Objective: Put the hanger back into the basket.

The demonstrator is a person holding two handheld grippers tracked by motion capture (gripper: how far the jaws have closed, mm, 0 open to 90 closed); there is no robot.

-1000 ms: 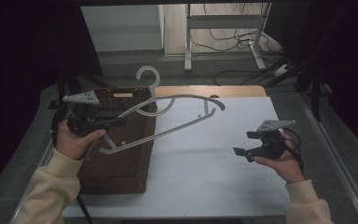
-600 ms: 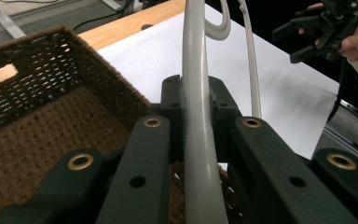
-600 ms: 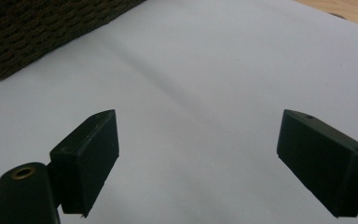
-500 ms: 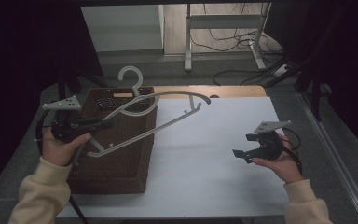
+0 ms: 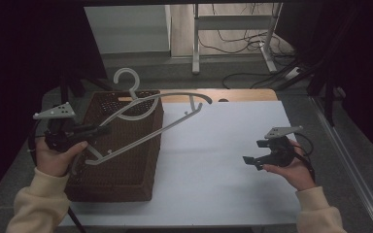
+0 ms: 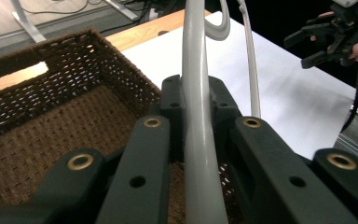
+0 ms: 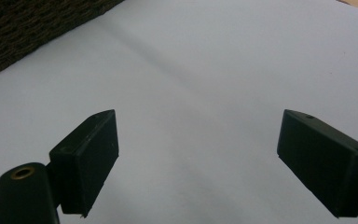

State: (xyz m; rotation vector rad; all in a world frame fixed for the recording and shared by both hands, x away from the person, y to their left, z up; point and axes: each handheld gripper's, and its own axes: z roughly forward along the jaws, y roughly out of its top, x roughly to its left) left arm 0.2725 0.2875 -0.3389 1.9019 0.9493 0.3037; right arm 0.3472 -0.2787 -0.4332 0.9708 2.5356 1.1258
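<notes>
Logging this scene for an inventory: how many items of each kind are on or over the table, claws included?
Hanger, grey: 1
Basket, brown wicker: 1
Claws, left claw and right claw: 2
Total: 4

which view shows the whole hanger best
The high view: the grey hanger shows whole there, hook to far arm, held over the wicker basket by the left tool. The left gripper view gives a close stretch of its bar between the jaws.
</notes>
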